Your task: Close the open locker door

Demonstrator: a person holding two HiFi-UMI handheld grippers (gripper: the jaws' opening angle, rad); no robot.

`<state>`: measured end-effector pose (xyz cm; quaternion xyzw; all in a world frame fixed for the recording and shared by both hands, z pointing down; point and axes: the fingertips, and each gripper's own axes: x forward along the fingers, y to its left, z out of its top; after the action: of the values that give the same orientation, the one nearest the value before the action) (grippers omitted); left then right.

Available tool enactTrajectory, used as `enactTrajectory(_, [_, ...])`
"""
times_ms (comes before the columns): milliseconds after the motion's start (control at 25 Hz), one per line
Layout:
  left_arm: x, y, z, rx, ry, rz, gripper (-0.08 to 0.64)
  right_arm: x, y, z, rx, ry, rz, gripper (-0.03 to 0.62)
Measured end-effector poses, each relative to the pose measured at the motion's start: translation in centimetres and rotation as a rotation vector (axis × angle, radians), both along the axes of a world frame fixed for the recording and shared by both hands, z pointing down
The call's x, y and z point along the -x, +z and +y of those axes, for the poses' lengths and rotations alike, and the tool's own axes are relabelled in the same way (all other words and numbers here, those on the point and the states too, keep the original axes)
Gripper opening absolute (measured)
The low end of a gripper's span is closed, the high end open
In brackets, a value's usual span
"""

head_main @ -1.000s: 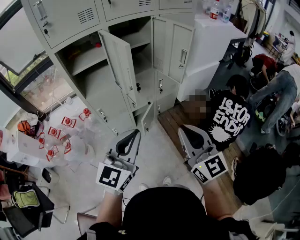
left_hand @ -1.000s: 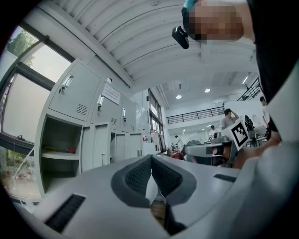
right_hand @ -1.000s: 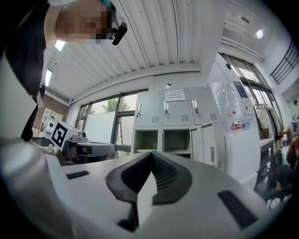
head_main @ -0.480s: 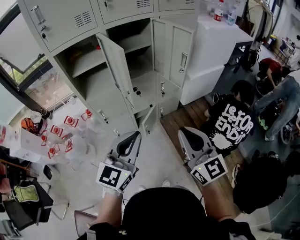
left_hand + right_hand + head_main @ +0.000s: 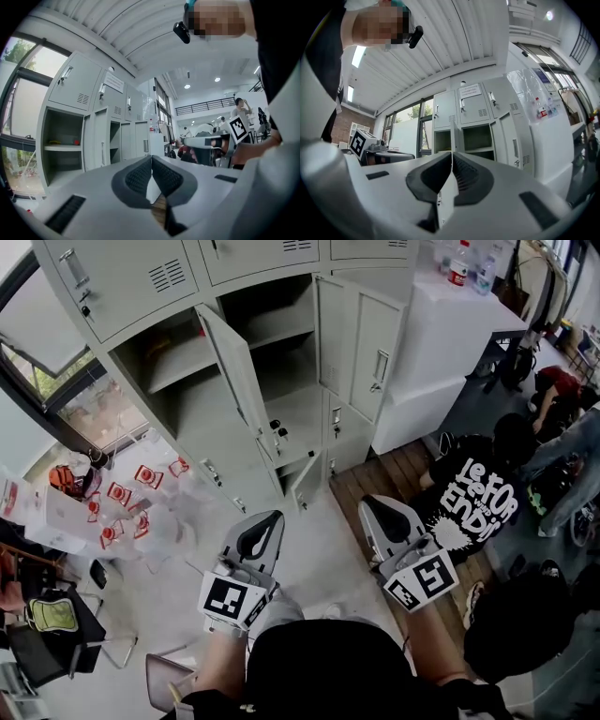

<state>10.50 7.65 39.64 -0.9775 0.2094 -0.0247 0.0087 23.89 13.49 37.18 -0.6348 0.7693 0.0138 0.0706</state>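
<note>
The grey locker bank (image 5: 131,282) fills the top of the head view. One tall door (image 5: 234,371) stands swung out toward me, with open shelves on both sides of it. A second door (image 5: 375,352) hangs open to its right, and a small low door (image 5: 298,479) is ajar near the floor. My left gripper (image 5: 268,521) and right gripper (image 5: 372,507) are held side by side well short of the lockers, both shut with nothing in them. The left gripper view has its closed tips (image 5: 151,157) before the lockers (image 5: 70,140). The right gripper's closed tips (image 5: 452,153) line up under the open door's edge (image 5: 453,133).
A person in a black printed T-shirt (image 5: 473,498) crouches on the floor at the right, with others behind. A white counter (image 5: 441,324) with bottles stands right of the lockers. Clear bags with red-capped bottles (image 5: 131,502) lie at the left, beside a chair (image 5: 56,643).
The view has shifted so the lockers sit a little further right and lower in frame. Both grippers stay shut and keep their places before me.
</note>
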Motion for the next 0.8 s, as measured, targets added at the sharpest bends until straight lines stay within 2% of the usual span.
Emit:
enactTrajectory(240, [0.4,0.2,-4.8,0.002,0.013,0.015,0.022,0.1,0.1,-4.4,0.006,0.021,-0.002,0.034])
enactTrajectory(520, [1.6,-0.5,-12.4,-0.003,0.085,0.021,0.023,1.7,-0.5,-11.0,0.006,0.081,0.001,0.034])
enactTrajectory(800, [3.8,-0.9,-19.5,0.003,0.151,0.027,0.023,3.6,-1.2,-17.3,-0.003,0.121,-0.062,0.034])
